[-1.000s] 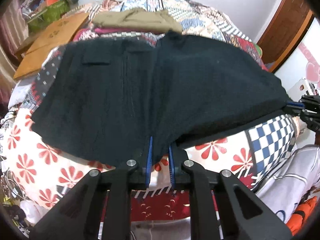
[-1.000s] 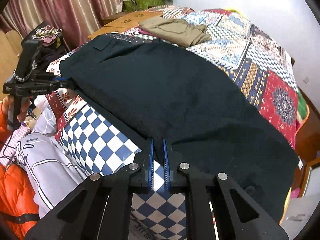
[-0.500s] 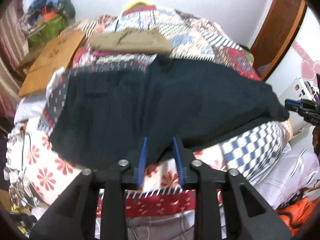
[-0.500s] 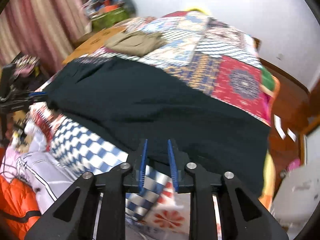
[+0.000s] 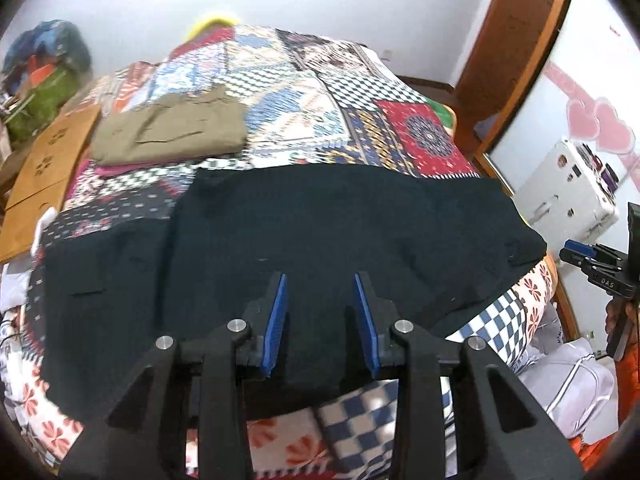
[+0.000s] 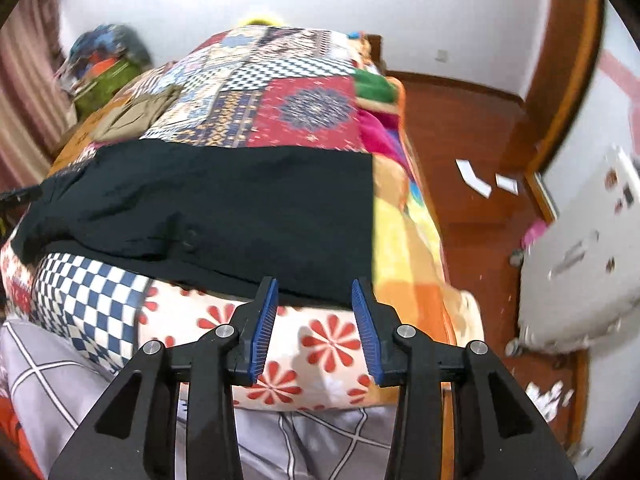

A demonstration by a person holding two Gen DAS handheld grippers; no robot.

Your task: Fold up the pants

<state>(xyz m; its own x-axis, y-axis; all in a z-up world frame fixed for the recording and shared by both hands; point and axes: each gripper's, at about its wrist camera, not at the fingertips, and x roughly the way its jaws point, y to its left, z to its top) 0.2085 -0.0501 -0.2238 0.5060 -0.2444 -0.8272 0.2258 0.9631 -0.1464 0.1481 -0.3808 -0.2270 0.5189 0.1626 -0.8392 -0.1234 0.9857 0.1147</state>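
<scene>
The black pants (image 5: 320, 232) are lying flat across the patchwork bed (image 5: 360, 92), filling the middle of both frames; the left gripper (image 5: 321, 312) is hovering at lower centre, its jaws having just been opening — nothing pressed between them; the right gripper (image 6: 314, 312) is hanging over the pants' near edge, jaws likewise parting and empty; folded olive pants (image 5: 168, 130) are resting at upper left.

"DAS" in white on right gripper (image 5: 576, 251) body

Both tongs (image 5: 320, 280) off pants (image 5: 320, 240)
</scene>
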